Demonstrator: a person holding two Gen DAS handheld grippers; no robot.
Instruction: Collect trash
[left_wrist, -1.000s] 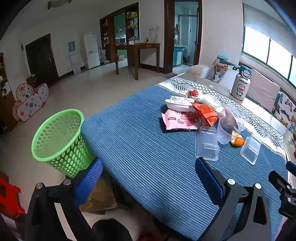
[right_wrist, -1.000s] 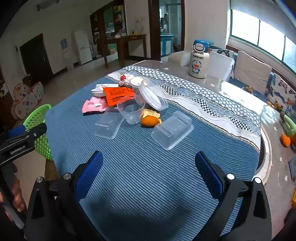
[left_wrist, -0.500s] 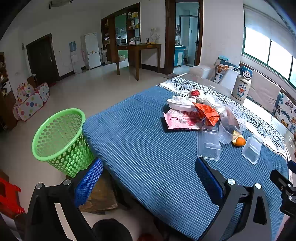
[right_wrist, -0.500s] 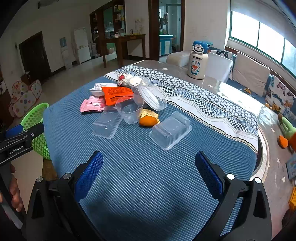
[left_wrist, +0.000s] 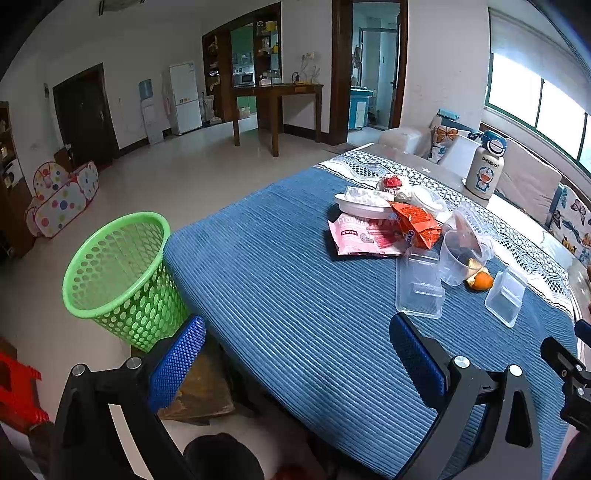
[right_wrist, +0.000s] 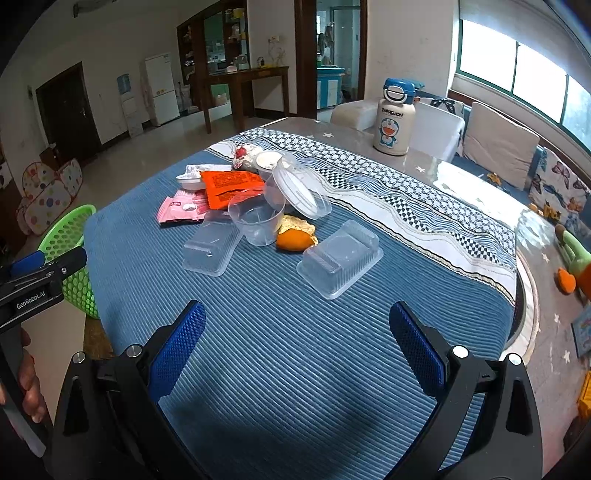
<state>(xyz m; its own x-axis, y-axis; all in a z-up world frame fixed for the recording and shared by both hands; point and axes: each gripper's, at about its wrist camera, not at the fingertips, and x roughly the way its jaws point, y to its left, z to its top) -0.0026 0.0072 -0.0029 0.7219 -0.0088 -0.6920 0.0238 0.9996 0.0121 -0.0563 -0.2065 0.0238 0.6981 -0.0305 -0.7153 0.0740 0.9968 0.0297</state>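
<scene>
Trash lies in a pile on the blue tablecloth (right_wrist: 295, 350): a pink wrapper (right_wrist: 183, 209), an orange wrapper (right_wrist: 231, 186), a clear cup (right_wrist: 255, 221) with a hinged lid, orange peel (right_wrist: 295, 238), and two clear plastic trays (right_wrist: 210, 245) (right_wrist: 340, 256). A white dish (left_wrist: 364, 206) sits behind them. A green mesh bin (left_wrist: 122, 277) stands on the floor at the table's left corner. My left gripper (left_wrist: 295, 354) is open and empty over the table's near edge. My right gripper (right_wrist: 297, 347) is open and empty, short of the trays.
A Doraemon bottle (right_wrist: 393, 118) stands at the table's far side. A sofa with cushions (right_wrist: 498, 144) runs along the window. A red stool (left_wrist: 16, 391) and a brown board (left_wrist: 199, 395) lie on the floor near the bin. Toys (right_wrist: 569, 266) lie on the right.
Both grippers have shifted slightly; the trash pile sits a little farther right in the left view and nearer in the right view. Nothing was grasped.
</scene>
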